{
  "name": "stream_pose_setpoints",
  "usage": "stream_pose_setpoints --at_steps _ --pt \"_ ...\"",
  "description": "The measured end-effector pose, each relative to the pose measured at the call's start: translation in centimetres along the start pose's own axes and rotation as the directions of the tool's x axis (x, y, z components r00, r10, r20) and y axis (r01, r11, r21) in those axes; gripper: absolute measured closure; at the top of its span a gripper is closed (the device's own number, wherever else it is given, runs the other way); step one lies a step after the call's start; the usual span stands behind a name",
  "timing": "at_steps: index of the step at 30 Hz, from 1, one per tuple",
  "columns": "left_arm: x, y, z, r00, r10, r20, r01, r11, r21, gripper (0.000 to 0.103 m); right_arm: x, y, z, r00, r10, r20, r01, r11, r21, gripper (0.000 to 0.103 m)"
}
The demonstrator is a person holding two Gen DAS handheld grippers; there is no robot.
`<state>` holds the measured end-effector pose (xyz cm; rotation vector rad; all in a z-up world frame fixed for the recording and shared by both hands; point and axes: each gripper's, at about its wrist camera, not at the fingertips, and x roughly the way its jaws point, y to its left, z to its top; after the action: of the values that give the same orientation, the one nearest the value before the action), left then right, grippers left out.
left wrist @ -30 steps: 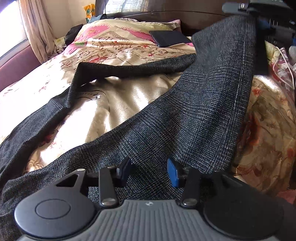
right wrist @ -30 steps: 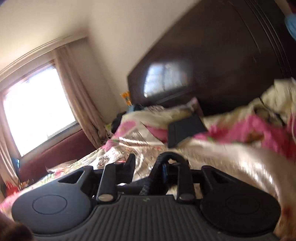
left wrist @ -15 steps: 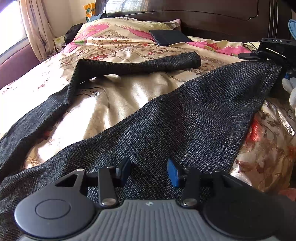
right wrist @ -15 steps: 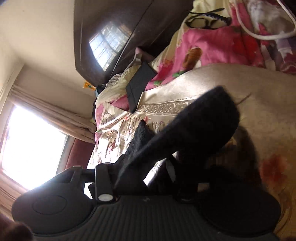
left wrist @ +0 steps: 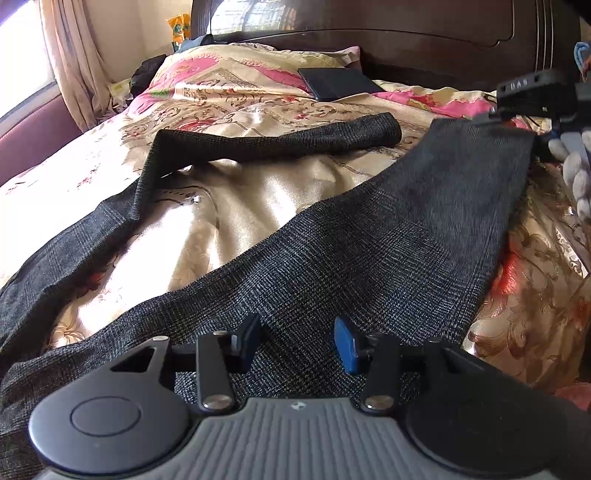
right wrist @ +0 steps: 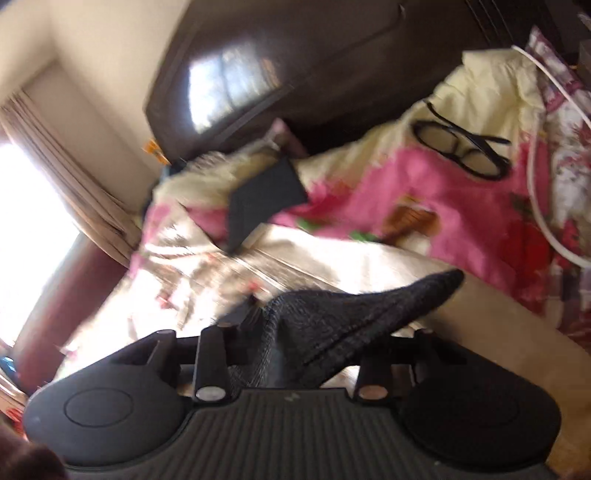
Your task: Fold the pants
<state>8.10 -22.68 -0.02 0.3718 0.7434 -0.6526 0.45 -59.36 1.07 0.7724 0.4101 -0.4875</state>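
Dark grey checked pants lie spread on the floral bedspread. One leg runs from my left gripper toward the right; the other leg lies bent across the bed farther back. My left gripper is open, its blue pads just above the near pant leg, holding nothing. My right gripper is shut on the hem of the pant leg; cloth hides its right finger. It also shows in the left wrist view, holding the hem low at the right.
A dark flat case lies on the pink pillow near the dark wooden headboard. Black glasses and a white cable lie on the bedding at right. Curtain and window stand at left.
My right gripper has brought the held pant leg down from high in the air, so the leg now lies flat on the bed. My left gripper has stayed in place, open.
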Motion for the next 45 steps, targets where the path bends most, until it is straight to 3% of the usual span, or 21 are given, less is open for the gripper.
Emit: stream_pose_setpoints --at_steps 4,7,10,13,15,16,18,20,25,27,30,34,36,38,39,41,43,45 --pt "-1.8 2.1 -0.6 1.0 0.014 0.021 -0.013 0.999 -0.033 0.046 -2.9 -2.1 -1.2 0.991 -0.128 0.032 0.129 0.991 -0.041 0.069" --pt "-3.4 4.7 -1.5 0.998 0.053 0.025 -0.052 0.996 -0.069 0.046 -4.6 -3.0 -1.0 0.987 -0.15 0.05 0.151 0.988 -0.024 0.069" --pt "-5.3 7.8 -2.8 0.993 0.117 0.031 -0.113 0.987 -0.111 0.046 -5.4 1.0 -1.2 0.968 -0.208 0.137 0.233 0.952 -0.2 0.065" --pt "-7.0 11.8 -4.1 0.983 0.18 0.026 -0.174 0.971 -0.162 0.046 -6.3 6.8 -2.6 0.977 -0.119 0.178 0.18 0.905 -0.384 0.064" --pt "-7.8 14.7 -5.0 0.975 0.22 0.016 -0.213 0.959 -0.188 0.046 -5.7 10.9 -3.6 0.994 -0.009 0.111 0.064 0.863 -0.501 0.062" --pt "-8.1 16.2 -5.4 0.972 0.236 0.01 -0.23 0.954 -0.195 0.046 -4.9 13.3 -4.5 0.998 0.066 0.015 -0.047 0.836 -0.547 0.061" --pt "-8.7 19.1 -6.0 0.96 0.279 0.001 -0.274 0.945 -0.18 0.045 -2.9 17.6 -6.7 0.974 0.167 -0.153 -0.225 0.76 -0.609 0.062" --pt "-9.1 22.5 -6.3 0.944 0.329 -0.006 -0.326 0.933 -0.155 0.044 -0.4 22.7 -9.6 0.928 0.218 -0.303 -0.37 0.635 -0.678 0.062" --pt "-8.6 32.1 -6.5 0.906 0.418 -0.056 -0.422 0.899 -0.119 0.039 7.0 35.0 -17.0 0.824 0.205 -0.528 -0.566 0.262 -0.782 0.059" --pt "-8.1 35.6 -6.5 0.906 0.416 -0.085 -0.423 0.899 -0.116 0.039 9.7 39.0 -19.5 0.794 0.181 -0.581 -0.605 0.139 -0.784 0.059" --pt "-7.1 41.3 -6.9 0.906 0.4 -0.139 -0.419 0.894 -0.156 0.039 13.9 43.7 -23.0 0.741 0.095 -0.664 -0.669 0.023 -0.743 0.059" --pt "-5.0 45.6 -7.8 0.937 0.29 -0.196 -0.328 0.923 -0.202 0.039 17.3 47.0 -26.8 0.74 0.014 -0.673 -0.669 -0.091 -0.738 0.059" --pt "-3.7 46.4 -8.4 0.944 0.242 -0.225 -0.287 0.938 -0.195 0.038 19.1 47.9 -28.2 0.734 -0.036 -0.678 -0.677 -0.116 -0.727 0.058" --pt "-2.9 46.5 -8.9 0.95 0.205 -0.234 -0.251 0.95 -0.185 0.033 20.9 48.2 -29.1 0.718 -0.098 -0.689 -0.696 -0.119 -0.708 0.049" --pt "-2.5 46.6 -9.1 0.951 0.197 -0.236 -0.243 0.953 -0.18 0.03 21.6 48.0 -29.4 0.718 -0.104 -0.688 -0.696 -0.12 -0.708 0.041" --pt "-2.2 46.9 -9.1 0.952 0.183 -0.246 -0.228 0.958 -0.172 0.023 22.4 47.8 -29.4 0.709 -0.106 -0.697 -0.705 -0.125 -0.698 0.036" --pt "-1.9 47.5 -9.0 0.949 0.175 -0.261 -0.224 0.959 -0.172 0.015 23.3 48.0 -28.8 0.679 -0.126 -0.724 -0.734 -0.082 -0.674 0.035" --pt "-1.9 47.4 -9.0 0.948 0.179 -0.264 -0.231 0.957 -0.178 0.017 23.3 48.0 -28.7 0.668 -0.135 -0.732 -0.743 -0.07 -0.666 0.041"
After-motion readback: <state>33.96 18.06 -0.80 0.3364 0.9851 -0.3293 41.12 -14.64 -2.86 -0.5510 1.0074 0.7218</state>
